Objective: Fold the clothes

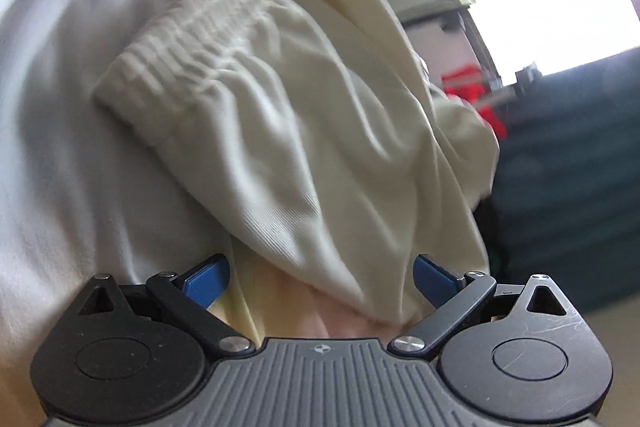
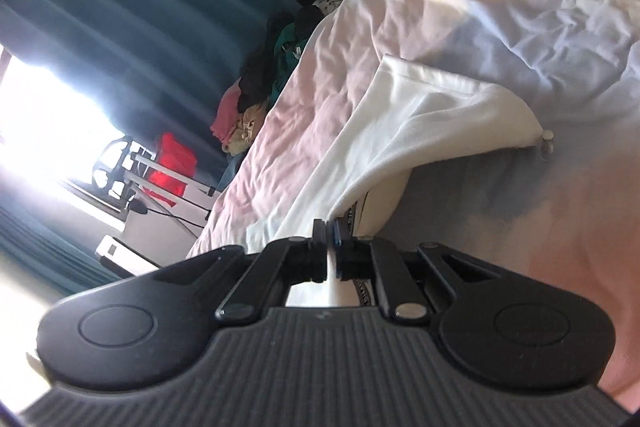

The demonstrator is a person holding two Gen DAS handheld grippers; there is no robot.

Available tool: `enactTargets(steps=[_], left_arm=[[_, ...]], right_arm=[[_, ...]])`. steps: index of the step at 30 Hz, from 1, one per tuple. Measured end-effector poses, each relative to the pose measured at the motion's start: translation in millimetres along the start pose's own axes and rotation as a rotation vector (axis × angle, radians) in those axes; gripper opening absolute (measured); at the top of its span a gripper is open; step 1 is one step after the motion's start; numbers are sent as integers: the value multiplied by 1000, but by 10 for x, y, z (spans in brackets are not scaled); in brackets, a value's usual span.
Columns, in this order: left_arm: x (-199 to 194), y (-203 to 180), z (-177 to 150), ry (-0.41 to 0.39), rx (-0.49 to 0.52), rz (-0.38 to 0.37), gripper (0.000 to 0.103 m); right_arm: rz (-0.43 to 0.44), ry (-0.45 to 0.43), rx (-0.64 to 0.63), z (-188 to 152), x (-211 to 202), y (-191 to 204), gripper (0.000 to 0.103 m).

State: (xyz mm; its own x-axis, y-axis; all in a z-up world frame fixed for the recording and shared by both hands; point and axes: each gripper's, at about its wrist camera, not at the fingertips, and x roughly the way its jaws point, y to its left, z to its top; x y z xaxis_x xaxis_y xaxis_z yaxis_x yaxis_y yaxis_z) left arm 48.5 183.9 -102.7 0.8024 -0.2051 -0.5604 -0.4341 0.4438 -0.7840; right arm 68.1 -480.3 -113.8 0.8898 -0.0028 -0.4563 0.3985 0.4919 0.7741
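A cream garment (image 1: 288,131) with a gathered elastic waistband (image 1: 188,43) lies rumpled on the bed right in front of my left gripper (image 1: 320,279). That gripper is open, its blue fingers (image 1: 208,279) spread wide, and a fold of the cloth hangs loosely between them without being pinched. In the right wrist view the same pale garment (image 2: 420,115) stretches across the sheet, with a drawstring tip (image 2: 546,143) at its far corner. My right gripper (image 2: 328,235) is shut on its near edge and the cloth pulls taut from the pads. The view is rolled sideways.
A crumpled pastel bedsheet (image 2: 520,7) covers the bed. A pile of other clothes (image 2: 260,83) sits at the bed's far edge, beside a teal curtain (image 2: 140,7). A red box (image 2: 172,163) and a bright window (image 1: 552,15) lie beyond.
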Motion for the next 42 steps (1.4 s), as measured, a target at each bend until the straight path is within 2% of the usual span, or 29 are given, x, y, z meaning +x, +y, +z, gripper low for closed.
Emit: enactTargets(steps=[2, 3, 4, 5, 7, 8, 9, 10, 12, 16, 20, 22, 24, 25, 26, 27, 29, 32, 35, 38, 39, 41, 42], left_arm=[[7, 82, 59, -35, -57, -35, 97], [3, 104, 79, -72, -65, -30, 88], [-2, 124, 99, -110, -71, -22, 74], [4, 160, 134, -141, -89, 5, 68], [43, 243, 207, -162, -145, 14, 45], [53, 282, 244, -174, -167, 18, 37], [53, 284, 281, -176, -160, 34, 23], [52, 282, 318, -178, -151, 51, 16], [-94, 95, 419, -214, -55, 43, 9], [-396, -293, 624, -288, 143, 23, 7], [-739, -388, 1007, -331, 149, -48, 7], [-911, -432, 1200, -352, 151, -84, 7], [-881, -297, 1240, -350, 132, -72, 7], [-862, -225, 1257, -349, 123, -65, 7], [-843, -154, 1274, -348, 114, -58, 7], [-824, -83, 1292, -346, 104, -52, 7], [-900, 152, 1367, -311, 23, -42, 7], [-811, 337, 1474, -281, -59, -56, 7], [-795, 370, 1471, -281, -25, -45, 7], [-769, 348, 1428, -271, 35, 1, 8], [-753, 330, 1419, -268, 51, 12, 8], [-732, 310, 1396, -265, 66, 20, 8], [-729, 322, 1390, -267, 53, 12, 8]], right_arm=[[2, 10, 41, 8, 9, -85, 8], [2, 12, 68, 11, 20, -133, 8], [-3, 10, 96, 10, 23, -178, 8], [-12, 4, 122, 4, 17, -220, 8], [-36, -15, 179, -67, -15, -296, 7], [-46, -15, 203, -110, -16, -327, 7], [-53, -2, 216, -146, 4, -351, 7], [-61, 14, 220, -167, 31, -367, 8], [-75, 25, 227, -150, 54, -398, 8], [-64, 36, 312, -109, 40, -536, 8], [-46, 61, 425, -99, 51, -728, 10], [-32, 76, 491, -92, 70, -833, 25], [-13, 60, 558, -79, 38, -911, 79], [-4, 47, 592, -72, 15, -946, 84], [3, 34, 614, -49, -11, -972, 85], [7, 24, 611, -10, -25, -982, 85], [2, 7, 576, 78, -19, -996, 85], [-56, -11, 527, 216, 51, -1075, 85], [-61, -43, 496, 369, 149, -1207, 76], [-73, -71, 420, 491, 219, -1267, 59], [-72, -67, 408, 509, 248, -1280, 44], [-60, -40, 409, 511, 316, -1297, 21], [-57, -41, 405, 514, 325, -1290, 15]])
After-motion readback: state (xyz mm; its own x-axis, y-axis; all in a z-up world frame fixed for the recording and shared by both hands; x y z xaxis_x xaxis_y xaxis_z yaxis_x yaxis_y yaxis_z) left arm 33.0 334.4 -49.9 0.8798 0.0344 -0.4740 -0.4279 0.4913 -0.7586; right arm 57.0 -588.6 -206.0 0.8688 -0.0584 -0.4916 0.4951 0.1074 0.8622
